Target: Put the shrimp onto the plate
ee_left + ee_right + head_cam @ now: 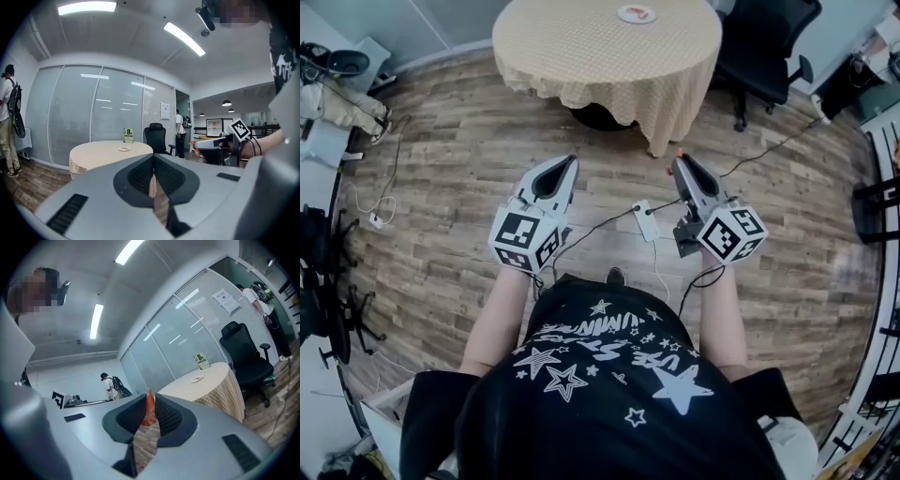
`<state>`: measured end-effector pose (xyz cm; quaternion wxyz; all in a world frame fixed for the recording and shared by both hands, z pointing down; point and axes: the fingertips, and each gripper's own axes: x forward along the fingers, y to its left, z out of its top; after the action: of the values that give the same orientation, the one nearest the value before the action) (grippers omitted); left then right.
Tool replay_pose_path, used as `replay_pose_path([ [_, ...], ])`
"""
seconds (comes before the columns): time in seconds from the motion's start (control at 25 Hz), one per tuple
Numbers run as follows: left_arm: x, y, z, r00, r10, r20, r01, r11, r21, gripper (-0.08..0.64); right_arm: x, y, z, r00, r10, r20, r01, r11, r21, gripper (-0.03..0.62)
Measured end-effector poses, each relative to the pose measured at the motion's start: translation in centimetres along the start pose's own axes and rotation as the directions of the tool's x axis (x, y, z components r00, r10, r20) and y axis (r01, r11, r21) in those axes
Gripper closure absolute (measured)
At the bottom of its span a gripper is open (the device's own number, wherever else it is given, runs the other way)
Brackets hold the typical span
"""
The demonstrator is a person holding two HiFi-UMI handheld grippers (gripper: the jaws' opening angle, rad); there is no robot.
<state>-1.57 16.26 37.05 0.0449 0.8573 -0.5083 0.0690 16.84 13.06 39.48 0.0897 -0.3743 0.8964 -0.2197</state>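
Two grippers: left gripper, right gripper. One shrimp. One plate. One round table. One black office chair.

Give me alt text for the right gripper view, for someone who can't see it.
The right gripper holds an orange shrimp between its closed jaws. Beyond stands a round table with a checked cloth, a plate on top, and a black office chair beside it.
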Motion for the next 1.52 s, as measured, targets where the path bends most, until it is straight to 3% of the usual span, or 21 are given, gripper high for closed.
replay_pose_path([
  [0.28, -0.4, 0.3, -0.1, 0.999, 0.052, -0.006, -0.052, 0.999, -0.014, 0.552, 0.0, -0.2, 0.6, 0.999, 0.035, -0.012, -0.035, 0.999, -0.009, 0.523],
  [0.52, 0.0, 0.4, 0.4, 0.999, 0.045, -0.018, -0.044, 0.999, 0.007, 0.552, -0.1, -0.5, 1.1, 0.999, 0.047, 0.010, -0.047, 0.999, 0.005, 0.523],
  [0.88, 2.0, 2.3, -0.7, 0.999, 0.035, -0.034, -0.036, 0.999, -0.031, 0.552, 1.5, -2.3, 0.0, 1.000, 0.016, -0.020, -0.015, 0.999, 0.051, 0.523],
  [1.2, 6.9, 6.8, -1.3, 1.000, 0.002, -0.029, -0.003, 0.998, -0.058, 0.552, 6.2, -5.5, 0.8, 0.999, -0.037, -0.034, 0.039, 0.998, 0.039, 0.523],
  [1.52, 12.8, 14.0, -1.2, 0.998, -0.048, -0.031, 0.045, 0.996, -0.082, 0.552, 14.9, -7.8, 1.4, 0.996, -0.069, -0.057, 0.071, 0.997, 0.026, 0.523],
])
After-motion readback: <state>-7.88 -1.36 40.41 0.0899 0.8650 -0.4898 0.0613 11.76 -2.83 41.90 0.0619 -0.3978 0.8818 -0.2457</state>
